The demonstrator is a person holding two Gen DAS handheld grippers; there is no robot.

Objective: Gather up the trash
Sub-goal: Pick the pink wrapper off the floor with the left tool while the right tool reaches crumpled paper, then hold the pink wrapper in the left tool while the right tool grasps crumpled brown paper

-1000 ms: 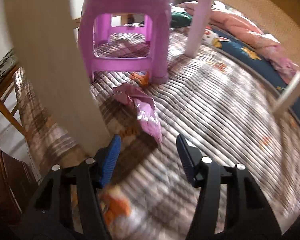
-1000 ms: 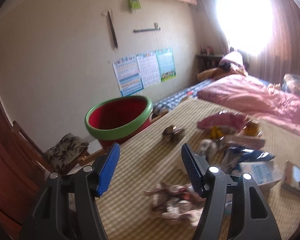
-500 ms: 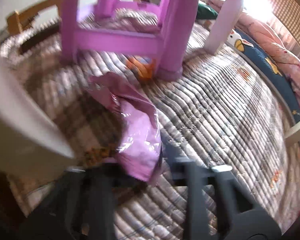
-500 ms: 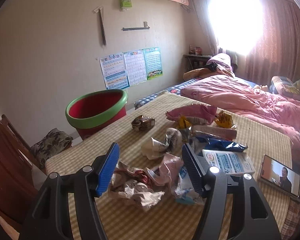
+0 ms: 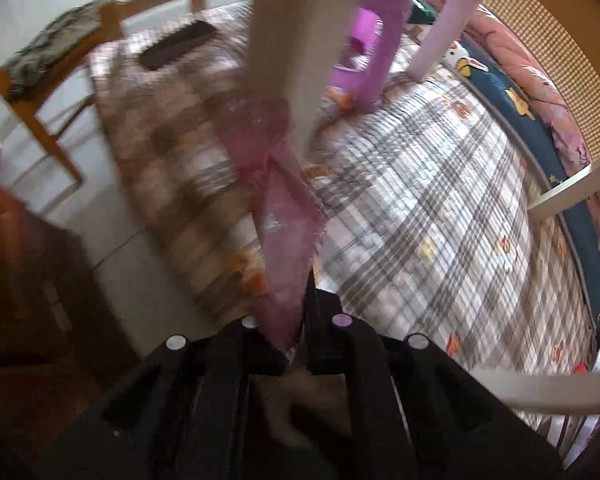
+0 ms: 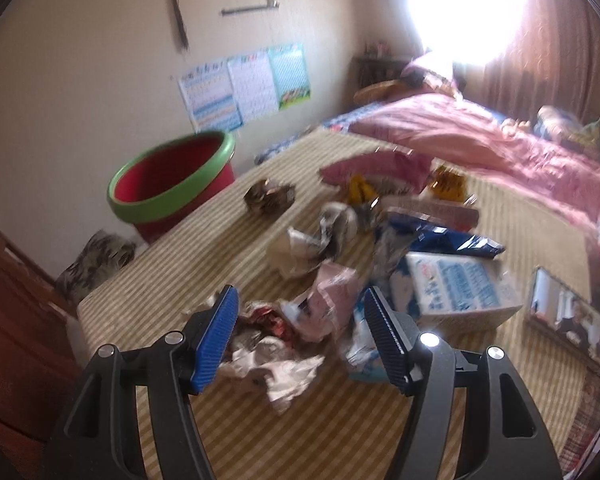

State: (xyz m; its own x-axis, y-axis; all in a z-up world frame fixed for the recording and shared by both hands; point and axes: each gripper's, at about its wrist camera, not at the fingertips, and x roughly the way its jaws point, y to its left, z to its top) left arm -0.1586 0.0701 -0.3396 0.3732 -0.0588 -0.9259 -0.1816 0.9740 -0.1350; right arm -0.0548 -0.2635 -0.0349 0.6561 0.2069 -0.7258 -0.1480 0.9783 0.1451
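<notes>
this is a lived-in bedroom in a home. in the right wrist view a bed with a pink quilt (image 6: 480,140) lies at 2 o'clock under a bright curtained window (image 6: 464,4), and children's learning charts (image 6: 246,88) hang on the wall at 11 o'clock. in the left wrist view a plaid quilted mat (image 5: 440,216) covers the floor, with a wooden chair (image 5: 48,80) at 10 o'clock.

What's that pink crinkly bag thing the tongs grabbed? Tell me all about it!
The pink wrapper is a thin, shiny, see-through plastic bag, crumpled and twisted in the middle. The left tongs are shut on its near end, so it hangs away from them above the checked quilt. Its far end spreads wide by a pale table leg. The picture is blurry, so any printing is unreadable.
</notes>
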